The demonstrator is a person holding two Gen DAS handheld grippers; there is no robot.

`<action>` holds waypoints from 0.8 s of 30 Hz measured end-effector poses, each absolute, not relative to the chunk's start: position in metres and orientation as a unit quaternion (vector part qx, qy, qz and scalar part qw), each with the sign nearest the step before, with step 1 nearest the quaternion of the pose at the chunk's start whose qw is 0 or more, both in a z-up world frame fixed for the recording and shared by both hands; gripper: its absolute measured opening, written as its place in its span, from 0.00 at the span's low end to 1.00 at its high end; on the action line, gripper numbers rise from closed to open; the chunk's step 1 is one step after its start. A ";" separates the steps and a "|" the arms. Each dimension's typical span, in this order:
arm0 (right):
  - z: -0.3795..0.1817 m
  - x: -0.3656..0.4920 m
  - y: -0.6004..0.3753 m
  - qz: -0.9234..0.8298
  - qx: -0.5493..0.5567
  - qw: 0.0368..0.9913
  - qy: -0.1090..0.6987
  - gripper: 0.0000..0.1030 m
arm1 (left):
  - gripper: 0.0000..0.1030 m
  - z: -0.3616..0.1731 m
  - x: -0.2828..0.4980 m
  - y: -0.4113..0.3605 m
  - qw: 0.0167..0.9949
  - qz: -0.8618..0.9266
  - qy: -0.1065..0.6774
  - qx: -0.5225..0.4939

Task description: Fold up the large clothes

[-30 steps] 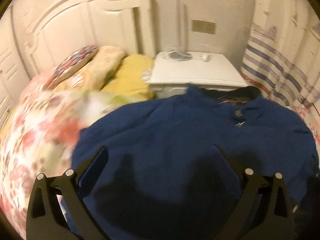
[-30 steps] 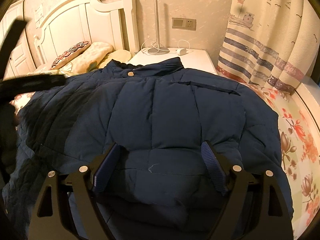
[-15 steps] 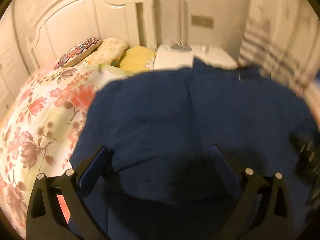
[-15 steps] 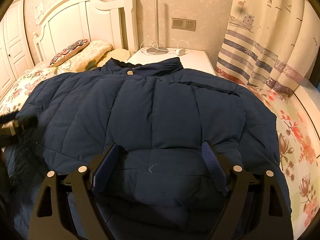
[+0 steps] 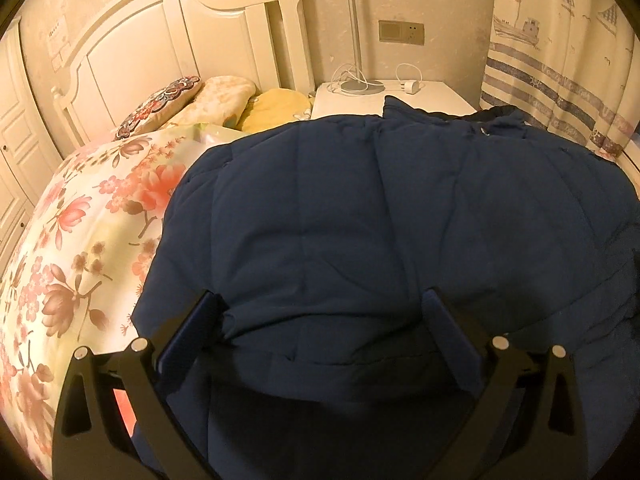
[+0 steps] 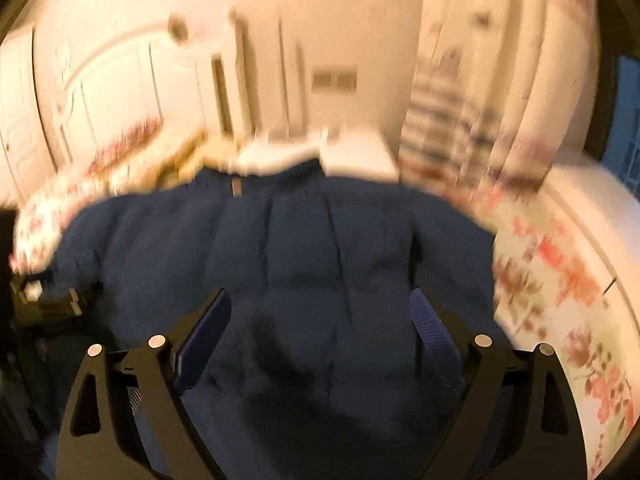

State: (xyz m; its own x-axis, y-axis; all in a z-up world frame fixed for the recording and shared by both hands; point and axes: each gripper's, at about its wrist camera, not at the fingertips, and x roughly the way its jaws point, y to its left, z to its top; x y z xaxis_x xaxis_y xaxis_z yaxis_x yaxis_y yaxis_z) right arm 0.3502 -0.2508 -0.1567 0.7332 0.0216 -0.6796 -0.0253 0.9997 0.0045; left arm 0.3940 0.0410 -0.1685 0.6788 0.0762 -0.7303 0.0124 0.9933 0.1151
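Note:
A large navy quilted jacket (image 5: 380, 220) lies spread on the bed, collar toward the nightstand. It also fills the middle of the blurred right wrist view (image 6: 280, 256). My left gripper (image 5: 326, 316) is open, its jaws wide over the jacket's near hem on the left side. My right gripper (image 6: 320, 316) is open, jaws wide above the jacket's near part. Neither holds fabric. The left gripper shows as a dark shape at the left edge of the right wrist view (image 6: 44, 296).
A floral bedspread (image 5: 80, 240) covers the bed. Pillows (image 5: 200, 100) lie by the white headboard (image 5: 160, 40). A white nightstand (image 5: 392, 96) with a lamp base and cable stands behind the collar. A striped curtain (image 5: 560, 80) hangs at the right.
The left gripper swung right and drew back, so the jacket now fills its view. The right gripper has lifted and pulled back fast; its view is blurred.

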 end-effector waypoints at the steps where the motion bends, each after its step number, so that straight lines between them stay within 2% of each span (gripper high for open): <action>1: -0.166 0.355 -0.253 0.015 -0.007 0.923 0.384 0.86 | 0.98 -0.169 0.394 0.041 0.915 0.017 0.400 0.055; 4: -0.170 0.363 -0.264 0.027 0.024 0.917 0.397 0.91 | 0.98 -0.168 0.393 0.041 0.915 0.017 0.400 0.053; 6: -0.171 0.364 -0.269 0.032 0.036 0.914 0.403 0.89 | 0.98 -0.168 0.393 0.041 0.915 0.018 0.399 0.053; 10: -0.144 0.326 -0.271 0.012 0.047 0.950 0.310 0.88 | 0.98 -0.151 0.370 0.051 0.939 0.025 0.341 0.020; 11: -0.142 0.322 -0.268 0.026 0.049 0.950 0.308 0.88 | 0.98 -0.145 0.361 0.053 0.944 0.009 0.329 0.005; 13: -0.143 0.319 -0.252 0.059 0.026 0.939 0.338 0.86 | 0.98 -0.142 0.352 0.051 0.943 -0.027 0.333 -0.010; 15: -0.151 0.316 -0.226 0.082 -0.030 0.924 0.372 0.74 | 0.98 -0.147 0.347 0.040 0.933 -0.041 0.359 0.007; 17: -0.159 0.310 -0.206 0.100 -0.065 0.913 0.391 0.68 | 0.98 -0.161 0.343 0.025 0.917 -0.055 0.391 0.046; 19: -0.178 0.307 -0.187 0.110 -0.099 0.894 0.424 0.67 | 0.98 -0.181 0.344 0.009 0.893 -0.057 0.436 0.093; 20: -0.185 0.307 -0.182 0.104 -0.113 0.892 0.425 0.68 | 0.98 -0.182 0.343 0.008 0.894 -0.054 0.433 0.097; 24: -0.183 0.308 -0.188 0.097 -0.103 0.893 0.428 0.68 | 0.98 -0.179 0.345 0.022 0.898 -0.043 0.434 0.061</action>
State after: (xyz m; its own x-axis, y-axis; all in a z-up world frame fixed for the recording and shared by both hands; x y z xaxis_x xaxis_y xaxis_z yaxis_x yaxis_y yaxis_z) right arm 0.3083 -0.1877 -0.1831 0.6155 0.0851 -0.7835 -0.2620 0.9597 -0.1015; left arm 0.3453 0.0217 -0.1792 0.6190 -0.0243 -0.7850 0.1311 0.9887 0.0728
